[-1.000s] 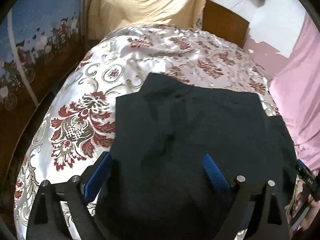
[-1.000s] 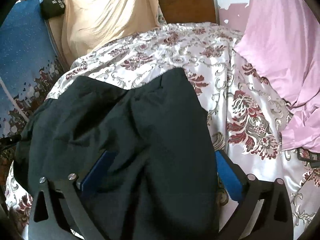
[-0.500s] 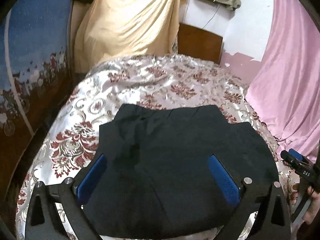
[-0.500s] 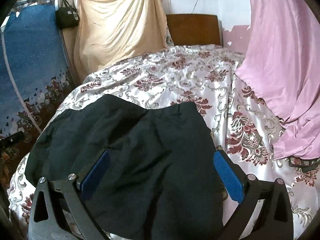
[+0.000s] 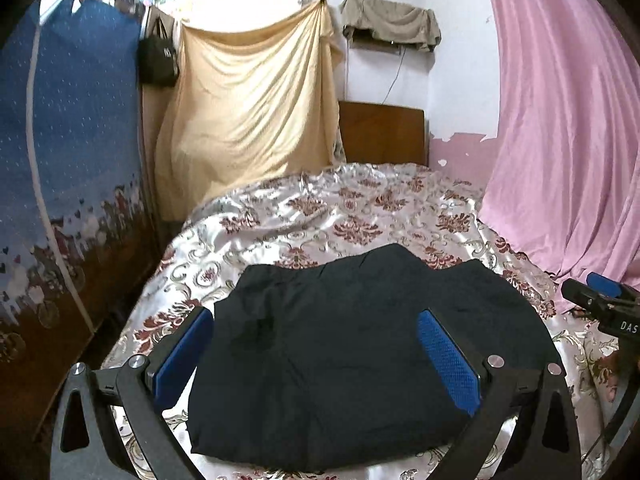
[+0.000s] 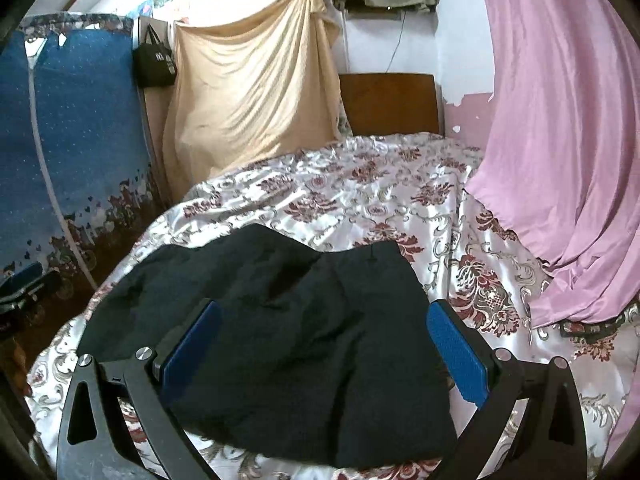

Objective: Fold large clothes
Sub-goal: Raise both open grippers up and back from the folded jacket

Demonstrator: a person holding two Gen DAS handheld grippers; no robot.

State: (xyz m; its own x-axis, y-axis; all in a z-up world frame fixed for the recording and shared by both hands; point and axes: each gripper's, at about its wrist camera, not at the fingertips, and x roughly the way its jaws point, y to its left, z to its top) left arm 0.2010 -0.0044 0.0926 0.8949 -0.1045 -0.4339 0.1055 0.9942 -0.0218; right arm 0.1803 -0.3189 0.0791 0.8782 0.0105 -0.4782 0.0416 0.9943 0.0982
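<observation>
A black garment [image 5: 340, 360] lies folded into a compact bundle on the floral bedspread [image 5: 360, 208], near its front edge. My left gripper [image 5: 314, 316] hovers above and short of it, open wide, with nothing between its blue pads [image 5: 444, 356]. In the right wrist view the same black garment [image 6: 300, 340] lies a little rumpled on the bedspread [image 6: 360, 184]. My right gripper [image 6: 324, 306] is held over it, open and empty. The right gripper [image 5: 600, 298] also shows at the right edge of the left wrist view, and the left gripper [image 6: 24, 286] at the left edge of the right wrist view.
A pink curtain [image 5: 560, 140] hangs along the bed's right side and spills onto it. A beige cloth [image 5: 248, 112] and a wooden headboard [image 5: 380, 136] stand behind the bed. A blue patterned wardrobe cover [image 5: 72, 140] and a black bag [image 5: 158, 58] are at the left.
Both grippers have drawn back and risen away from the black garment, which now sits smaller and lower in each view. More of the bed and back wall shows.
</observation>
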